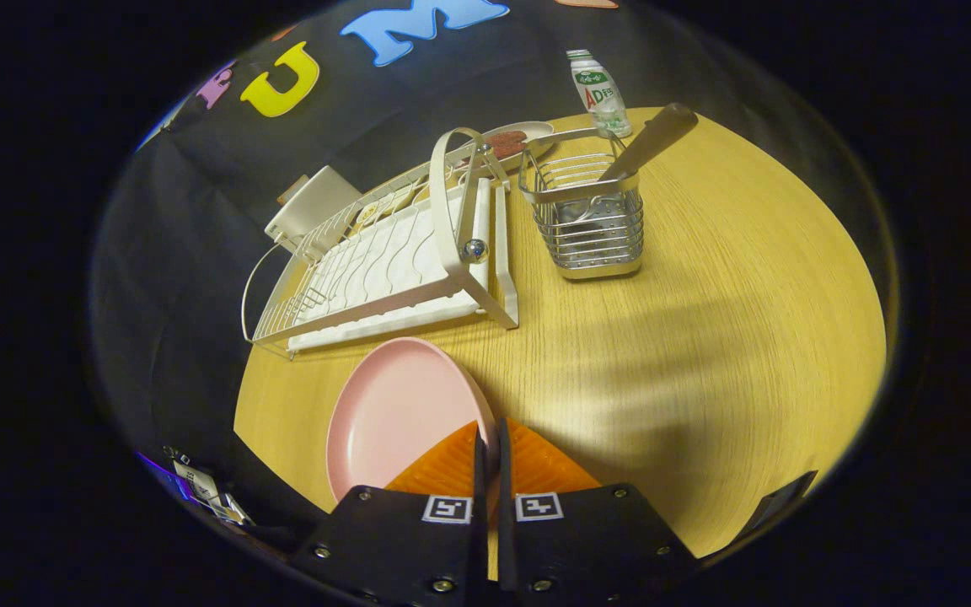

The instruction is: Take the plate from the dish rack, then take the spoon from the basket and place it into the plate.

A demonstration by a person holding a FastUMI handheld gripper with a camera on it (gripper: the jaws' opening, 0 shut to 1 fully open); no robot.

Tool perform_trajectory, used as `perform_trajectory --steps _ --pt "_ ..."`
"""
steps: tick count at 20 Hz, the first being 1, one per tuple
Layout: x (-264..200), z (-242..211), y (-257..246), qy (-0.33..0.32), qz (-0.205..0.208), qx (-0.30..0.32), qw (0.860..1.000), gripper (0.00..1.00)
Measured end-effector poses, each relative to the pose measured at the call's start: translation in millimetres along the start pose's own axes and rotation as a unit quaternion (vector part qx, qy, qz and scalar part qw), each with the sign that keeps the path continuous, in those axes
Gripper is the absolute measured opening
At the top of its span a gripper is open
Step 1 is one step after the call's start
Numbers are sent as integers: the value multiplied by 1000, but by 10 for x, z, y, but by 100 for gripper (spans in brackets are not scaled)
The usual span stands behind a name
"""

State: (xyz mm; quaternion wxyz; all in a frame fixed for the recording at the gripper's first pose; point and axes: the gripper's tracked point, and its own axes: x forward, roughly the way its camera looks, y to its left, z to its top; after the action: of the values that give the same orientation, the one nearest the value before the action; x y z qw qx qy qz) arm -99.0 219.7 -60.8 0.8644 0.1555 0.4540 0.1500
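A pink plate is held by its right rim between my fingers, with the gripper shut on it. The plate hangs tilted over the wooden table, just in front of the white dish rack, which stands bare. Beyond the fingers, right of the rack, a metal wire basket holds the spoon; its dark handle leans out to the right, and its bowl is hidden inside the basket.
A plastic bottle stands at the table's far edge behind the basket. A small plate with something reddish lies behind the rack. A white box sits left of the rack against the booth wall.
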Motion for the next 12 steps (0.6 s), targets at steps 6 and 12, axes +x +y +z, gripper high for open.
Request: perform_trajectory --steps 6,12 --pt "-101 161 -99 -47 -28 -33 998 34" --pt "-602 484 -304 -148 -95 -104 979 37"
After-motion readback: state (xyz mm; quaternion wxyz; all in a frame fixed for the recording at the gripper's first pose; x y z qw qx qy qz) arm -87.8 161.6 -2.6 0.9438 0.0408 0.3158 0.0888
